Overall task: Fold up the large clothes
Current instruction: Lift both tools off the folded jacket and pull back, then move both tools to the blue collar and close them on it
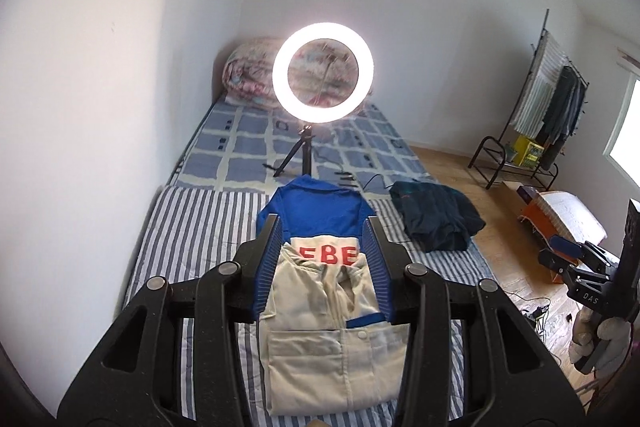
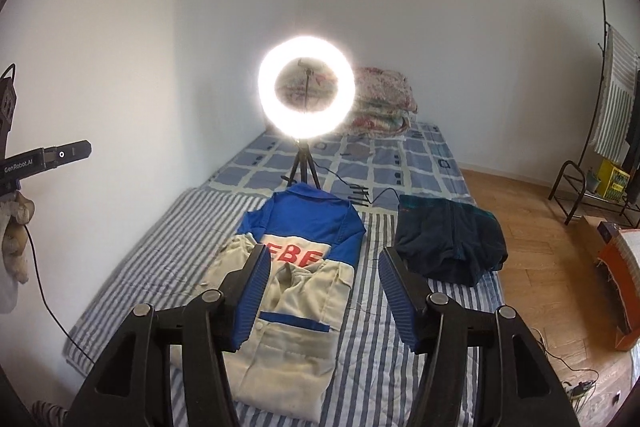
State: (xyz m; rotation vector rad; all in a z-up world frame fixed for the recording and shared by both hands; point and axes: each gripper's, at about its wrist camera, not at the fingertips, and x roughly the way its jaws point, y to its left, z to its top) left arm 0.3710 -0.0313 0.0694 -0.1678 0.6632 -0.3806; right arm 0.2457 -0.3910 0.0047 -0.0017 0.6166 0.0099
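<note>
A blue and beige work jacket [image 1: 328, 327] with red letters lies folded on the striped bed sheet [image 1: 192, 239]; it also shows in the right wrist view [image 2: 296, 311]. My left gripper [image 1: 325, 223] is open and empty, held above the jacket. My right gripper [image 2: 325, 251] is open and empty, above the jacket's right edge. A dark green garment [image 1: 436, 219] lies crumpled to the right, also in the right wrist view [image 2: 448, 239]. The right gripper shows at the far right of the left wrist view [image 1: 576, 259].
A lit ring light [image 1: 323, 73] on a tripod stands on the bed behind the jacket, with a cable [image 2: 376, 195] beside it. A rolled quilt [image 1: 248, 75] lies at the wall. A clothes rack [image 1: 548, 107] and boxes stand on the wooden floor [image 1: 500, 247] at right.
</note>
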